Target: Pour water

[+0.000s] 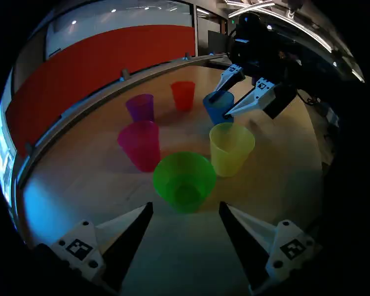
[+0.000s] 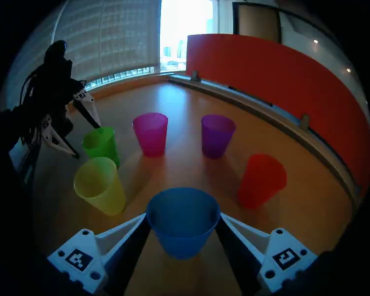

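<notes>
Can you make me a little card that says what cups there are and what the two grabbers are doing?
count: six cups, all upright
cups: green cup, yellow cup, pink cup, purple cup, red cup, blue cup
standing on: table
left gripper: open, facing green cup
right gripper: open, blue cup between its fingers

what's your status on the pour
Left gripper open, just short of green cup. Right gripper straddles blue cup, grip unclear. Yellow cup close beside green cup.
</notes>
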